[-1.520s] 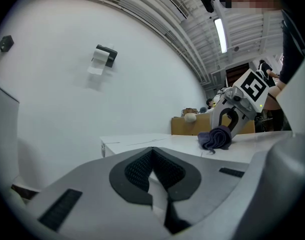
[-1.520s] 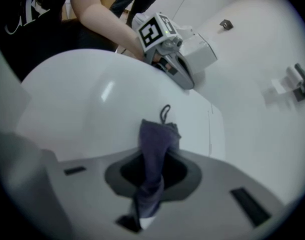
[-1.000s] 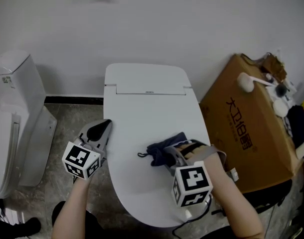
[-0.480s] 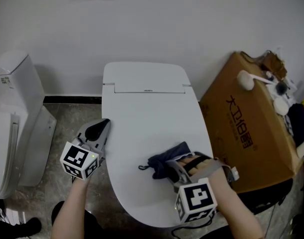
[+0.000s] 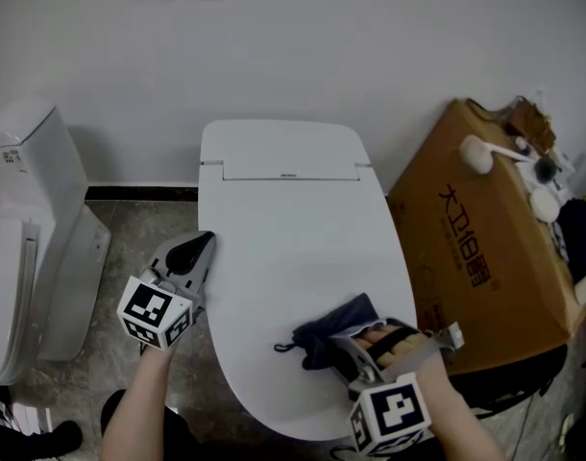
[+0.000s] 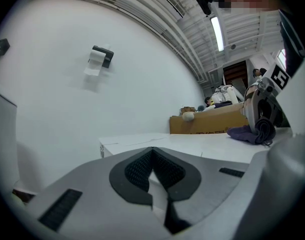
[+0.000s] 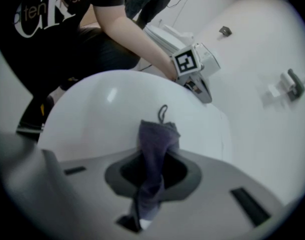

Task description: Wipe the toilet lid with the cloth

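Right gripper (image 5: 349, 346), clamped on the dark cloth (image 5: 324, 332), has dragged it toward the front edge of the toilet lid (image 5: 283, 229): wiping stroke under way. Left gripper (image 5: 199, 250), jaws together and empty, stays beside the lid's left rim.

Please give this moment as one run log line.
phase: wipe | right gripper: shut on cloth, cloth on toilet lid near front | left gripper: shut, empty, beside lid's left edge
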